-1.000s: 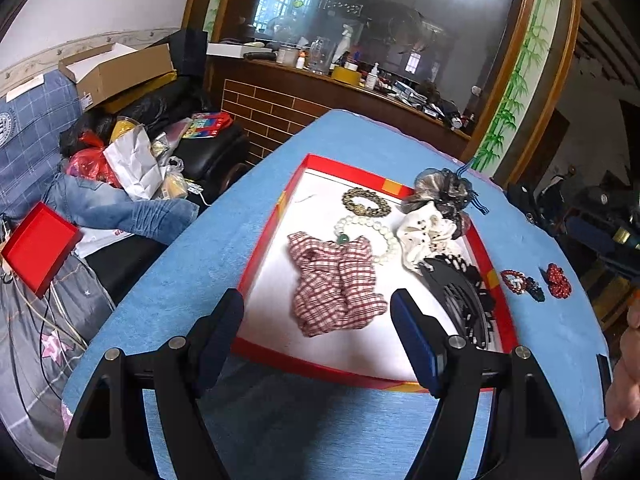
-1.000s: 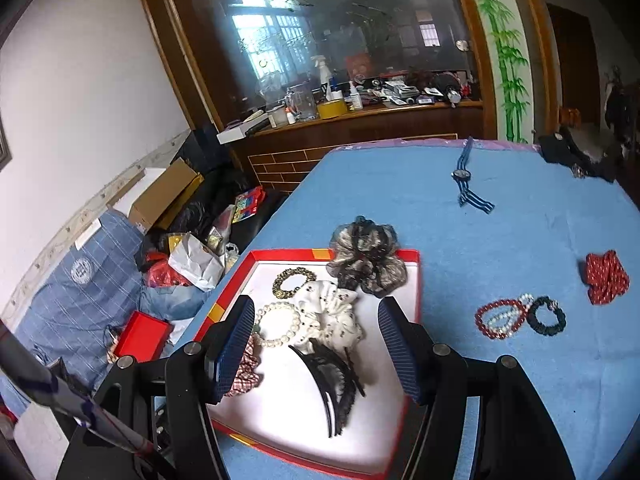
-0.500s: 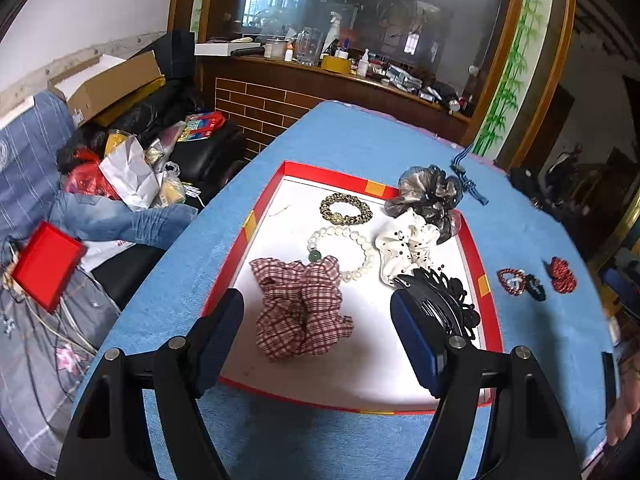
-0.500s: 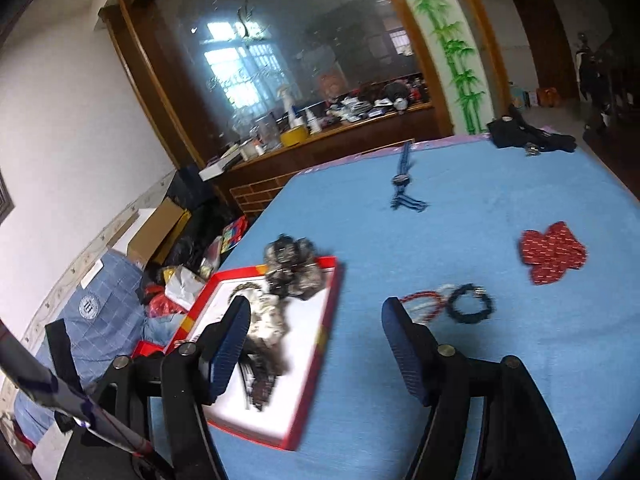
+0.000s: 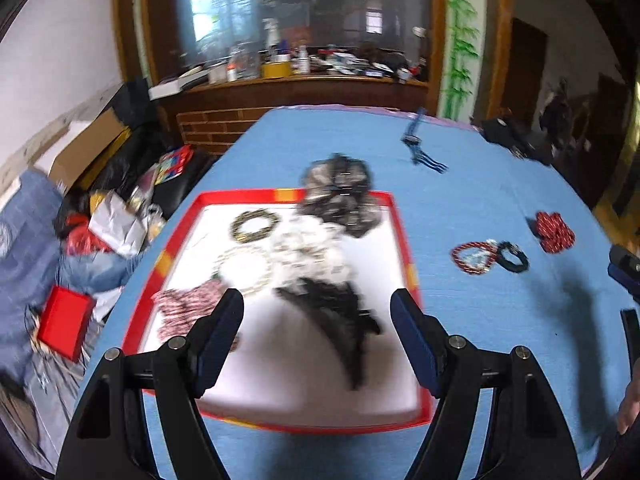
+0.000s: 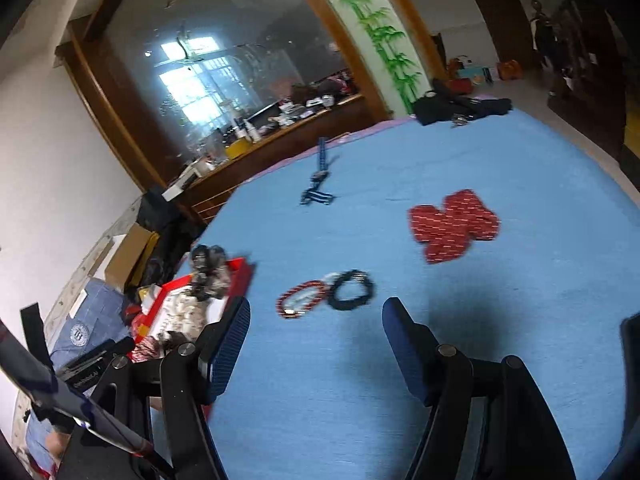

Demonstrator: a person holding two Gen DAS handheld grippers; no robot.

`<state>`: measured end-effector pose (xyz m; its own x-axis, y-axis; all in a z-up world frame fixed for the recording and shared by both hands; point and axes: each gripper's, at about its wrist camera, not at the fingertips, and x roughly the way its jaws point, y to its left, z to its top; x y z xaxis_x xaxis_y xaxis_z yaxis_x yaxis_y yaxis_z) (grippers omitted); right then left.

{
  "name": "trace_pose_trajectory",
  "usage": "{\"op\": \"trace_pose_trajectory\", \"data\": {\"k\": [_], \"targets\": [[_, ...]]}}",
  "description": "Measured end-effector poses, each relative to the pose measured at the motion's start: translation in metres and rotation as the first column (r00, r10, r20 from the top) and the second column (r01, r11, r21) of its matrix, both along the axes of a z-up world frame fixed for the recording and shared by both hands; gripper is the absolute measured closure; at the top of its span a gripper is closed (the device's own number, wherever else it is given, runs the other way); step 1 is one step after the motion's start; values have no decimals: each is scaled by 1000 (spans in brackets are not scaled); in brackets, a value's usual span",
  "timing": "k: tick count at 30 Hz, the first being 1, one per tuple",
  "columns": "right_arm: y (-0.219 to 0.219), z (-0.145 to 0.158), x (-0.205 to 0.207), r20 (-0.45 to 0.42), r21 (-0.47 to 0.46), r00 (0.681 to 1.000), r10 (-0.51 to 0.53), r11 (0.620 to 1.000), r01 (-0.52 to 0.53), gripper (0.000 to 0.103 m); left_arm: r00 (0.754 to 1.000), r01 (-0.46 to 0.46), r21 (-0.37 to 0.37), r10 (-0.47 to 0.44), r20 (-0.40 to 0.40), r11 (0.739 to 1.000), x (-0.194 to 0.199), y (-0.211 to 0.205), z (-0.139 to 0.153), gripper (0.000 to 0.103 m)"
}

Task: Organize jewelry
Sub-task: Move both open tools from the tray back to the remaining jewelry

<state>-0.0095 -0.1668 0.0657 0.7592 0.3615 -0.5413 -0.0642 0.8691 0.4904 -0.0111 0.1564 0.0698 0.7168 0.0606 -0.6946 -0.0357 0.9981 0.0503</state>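
A red-rimmed white tray (image 5: 404,236) on the blue table holds a plaid scrunchie (image 5: 182,306), a pearl bracelet (image 5: 244,268), a dark bead bracelet (image 5: 254,226), a white scrunchie (image 5: 312,252), a grey scrunchie (image 5: 340,196) and a black hair claw (image 5: 340,316). My left gripper (image 5: 318,316) is open and empty above the tray's near half. Right of the tray lie a red bead bracelet (image 6: 302,298), a black bracelet (image 6: 352,290) and a red scrunchie (image 6: 454,224). My right gripper (image 6: 316,340) is open and empty, just short of the two bracelets.
A blue strap with a buckle (image 6: 318,182) lies farther back on the table, and dark cloth (image 6: 460,106) sits at the far edge. Left of the table are bags, a cardboard box (image 5: 86,152) and a red box (image 5: 64,322). The tray (image 6: 240,276) shows at the right wrist view's left.
Both grippers have swung to the right. The left view now takes in the bracelets and red scrunchie. The right gripper has left the tray and come close to the bracelets.
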Motion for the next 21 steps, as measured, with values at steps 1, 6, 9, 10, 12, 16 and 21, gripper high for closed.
{"op": "trace_pose_trajectory", "data": {"k": [1, 6, 9, 10, 12, 16, 21], "targets": [[-5, -1, 1, -2, 2, 1000, -1, 1000, 1, 30, 1000, 12, 14, -12, -2, 1000, 1, -9, 0, 28], [-33, -5, 9, -28, 19, 999, -25, 1000, 25, 30, 997, 74, 68, -74, -7, 995, 8, -54, 3, 28], [-47, -6, 17, -38, 40, 999, -36, 999, 38, 30, 995, 97, 91, -96, -14, 991, 12, -75, 2, 28], [-51, -6, 22, -43, 48, 998, -37, 998, 39, 30, 994, 105, 94, -104, -19, 990, 14, -82, 1, 28], [-55, -6, 31, -51, 60, 998, -41, 997, 44, 30, 993, 117, 107, -115, -29, 987, 18, -92, -1, 28], [-58, -7, 57, -105, 67, 992, -65, 995, 72, 30, 990, 138, 128, -132, -52, 982, 28, -107, -8, 28], [-61, -12, 97, -172, -38, 977, -125, 992, 120, 30, 983, 164, 81, -157, -95, 983, 47, -102, -8, 28]]}}
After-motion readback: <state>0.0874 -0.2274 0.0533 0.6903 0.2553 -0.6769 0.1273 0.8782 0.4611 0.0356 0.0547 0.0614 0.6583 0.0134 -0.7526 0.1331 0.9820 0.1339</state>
